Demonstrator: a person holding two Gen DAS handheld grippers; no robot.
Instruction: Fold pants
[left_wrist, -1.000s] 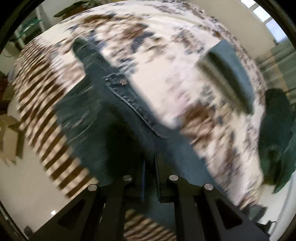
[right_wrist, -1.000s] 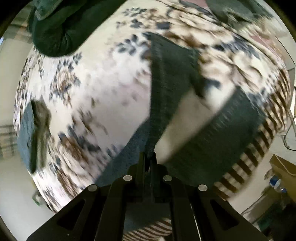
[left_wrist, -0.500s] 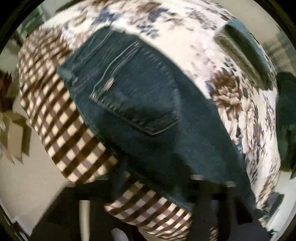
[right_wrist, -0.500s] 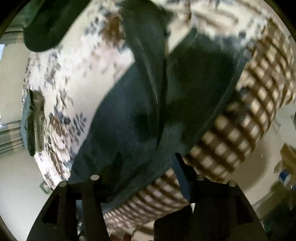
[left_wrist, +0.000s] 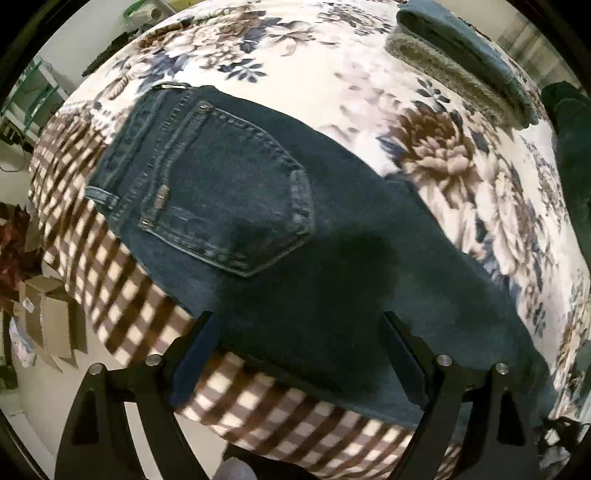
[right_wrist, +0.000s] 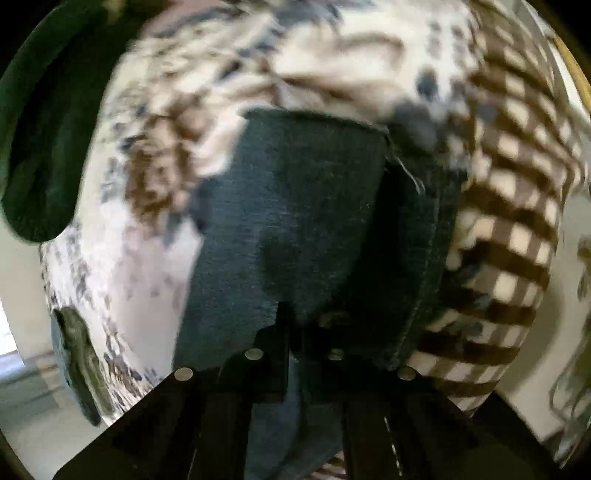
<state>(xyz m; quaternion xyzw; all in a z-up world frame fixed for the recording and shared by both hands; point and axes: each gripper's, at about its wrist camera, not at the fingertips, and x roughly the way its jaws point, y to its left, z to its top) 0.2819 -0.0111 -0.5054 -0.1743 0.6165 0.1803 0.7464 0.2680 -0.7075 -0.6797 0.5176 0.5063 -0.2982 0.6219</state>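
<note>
Dark blue jeans (left_wrist: 258, 221) lie folded lengthwise on a floral blanket, back pocket up, waistband to the left. My left gripper (left_wrist: 299, 332) is open and empty, held just above the jeans near the bed's near edge. In the right wrist view the leg end of the jeans (right_wrist: 314, 206) lies on the blanket. My right gripper (right_wrist: 295, 317) has its fingers close together with denim between them, near the hem. The view is blurred.
The floral blanket (left_wrist: 461, 166) has a brown checked border (left_wrist: 122, 295) hanging over the bed edge. A folded blue-grey garment (left_wrist: 461, 66) lies at the far right. A dark green garment (right_wrist: 44, 147) lies at the bed's far end. Cardboard boxes (left_wrist: 44, 321) stand on the floor at left.
My left gripper let go of the jeans and opened; the jeans now lie flat. My right gripper opened half a second ago, then closed on the denim near the leg end.
</note>
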